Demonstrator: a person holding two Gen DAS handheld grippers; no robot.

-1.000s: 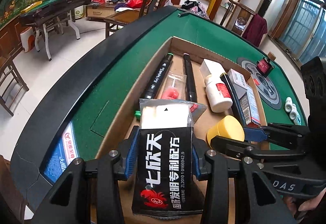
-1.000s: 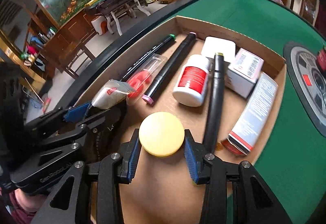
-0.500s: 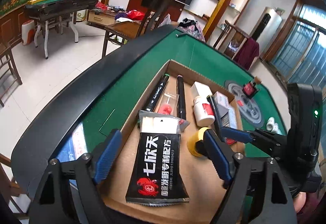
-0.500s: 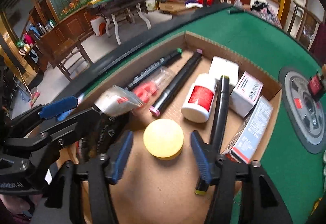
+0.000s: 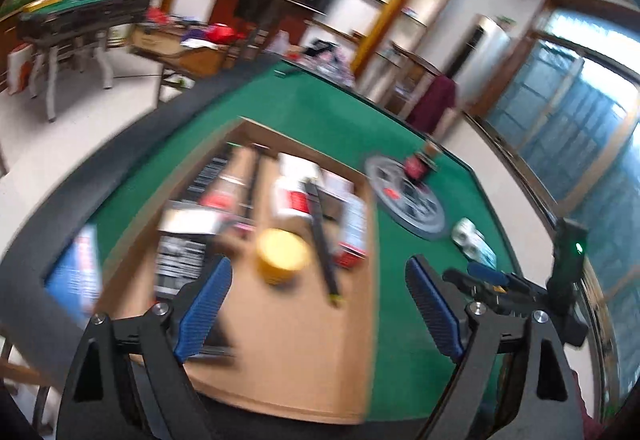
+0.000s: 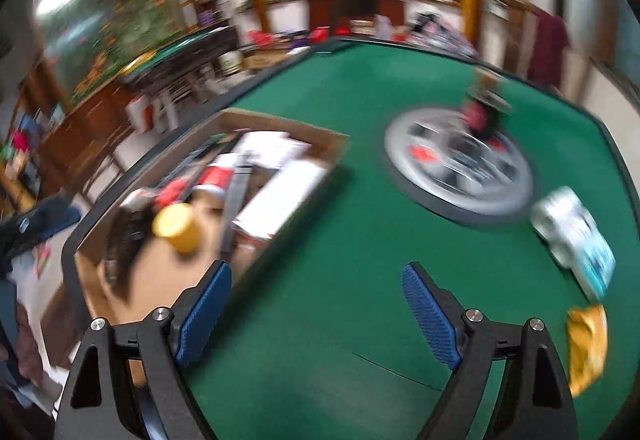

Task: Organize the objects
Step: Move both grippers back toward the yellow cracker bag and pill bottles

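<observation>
A cardboard tray on the green table holds a yellow round tin, a black sachet, a white bottle, pens and small boxes, all blurred. My left gripper is open and empty above the tray's near end. My right gripper is open and empty over bare green felt right of the tray. The yellow tin shows in the right wrist view. The right gripper also shows at the right of the left wrist view.
A round grey centre panel with a small red object sits mid-table. A white and teal packet and a yellow wrapper lie on the felt at right. The table's black rim runs along the left.
Both grippers let go of their items and opened wide. The sachet and yellow tin lie in the tray. Both grippers have swung right, the right one out over the felt.
</observation>
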